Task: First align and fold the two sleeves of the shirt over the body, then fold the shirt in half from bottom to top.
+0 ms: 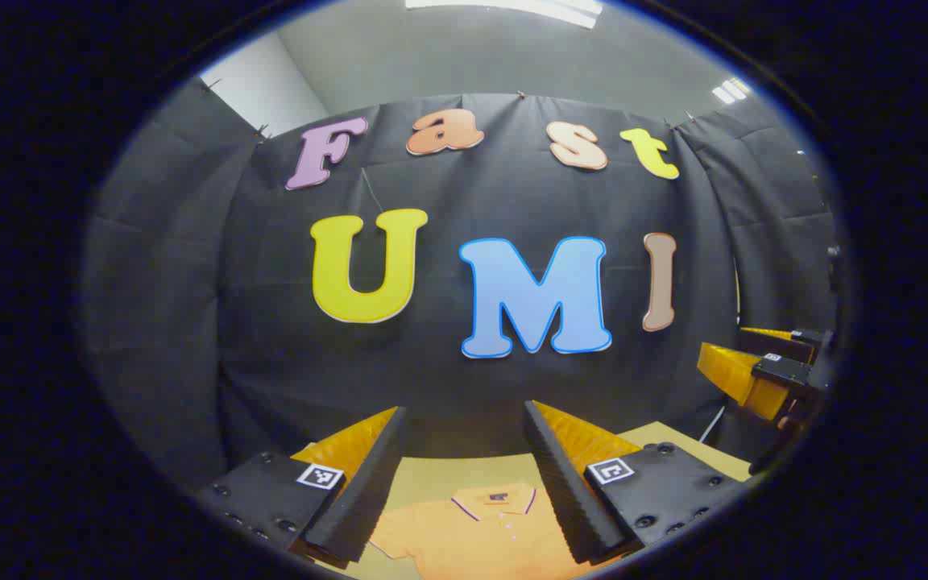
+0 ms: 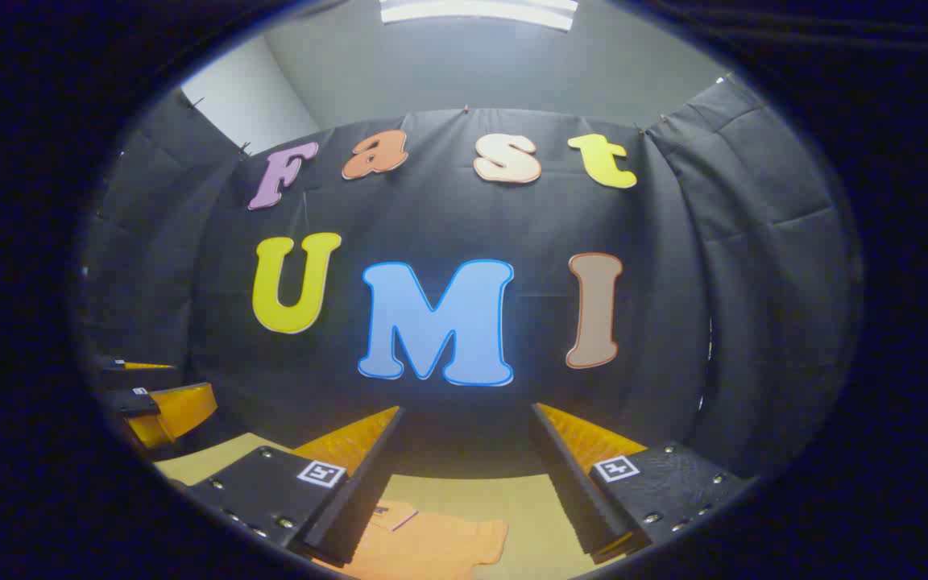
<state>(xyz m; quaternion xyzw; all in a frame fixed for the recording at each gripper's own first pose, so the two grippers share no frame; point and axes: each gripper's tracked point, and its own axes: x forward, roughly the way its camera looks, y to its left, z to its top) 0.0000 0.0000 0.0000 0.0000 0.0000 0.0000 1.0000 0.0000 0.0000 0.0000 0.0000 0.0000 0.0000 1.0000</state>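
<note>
An orange polo shirt lies flat on a tan table, collar toward the far wall, low in the left gripper view. My left gripper hangs above it, open, nothing between its fingers. In the right gripper view the shirt's right shoulder and short sleeve lie below my right gripper, which is open and empty too. Each gripper appears at the edge of the other's view: the right one at far right, the left one at far left. Both are held high over the table.
The table's far edge meets the black cloth wall close behind the shirt. Bare tabletop lies to the right of the sleeve.
</note>
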